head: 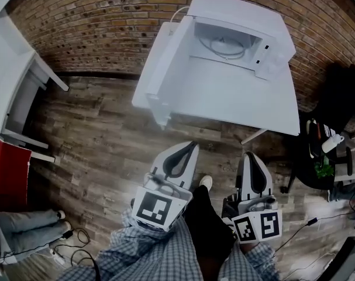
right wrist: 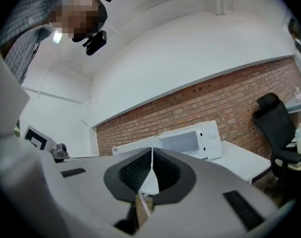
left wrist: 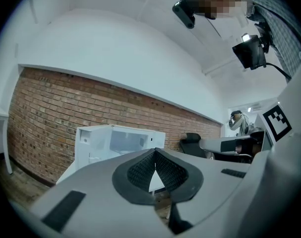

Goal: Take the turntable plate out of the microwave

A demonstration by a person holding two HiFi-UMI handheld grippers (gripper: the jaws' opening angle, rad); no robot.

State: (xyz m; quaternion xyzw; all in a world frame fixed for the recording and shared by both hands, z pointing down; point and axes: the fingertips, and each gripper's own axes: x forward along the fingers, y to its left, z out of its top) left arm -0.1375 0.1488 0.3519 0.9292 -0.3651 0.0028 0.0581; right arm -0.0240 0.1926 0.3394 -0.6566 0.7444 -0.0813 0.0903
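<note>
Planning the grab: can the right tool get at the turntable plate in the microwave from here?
Probably not yet: the door is open, leaving the turntable plate clear, but the right tool is shut and short of the table.

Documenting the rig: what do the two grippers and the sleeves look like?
The left gripper and right gripper are pale grey, rounded shells with black textured pads inside the jaws. Each carries a white cube with black square markers. The sleeves are blue-white checked.
</note>
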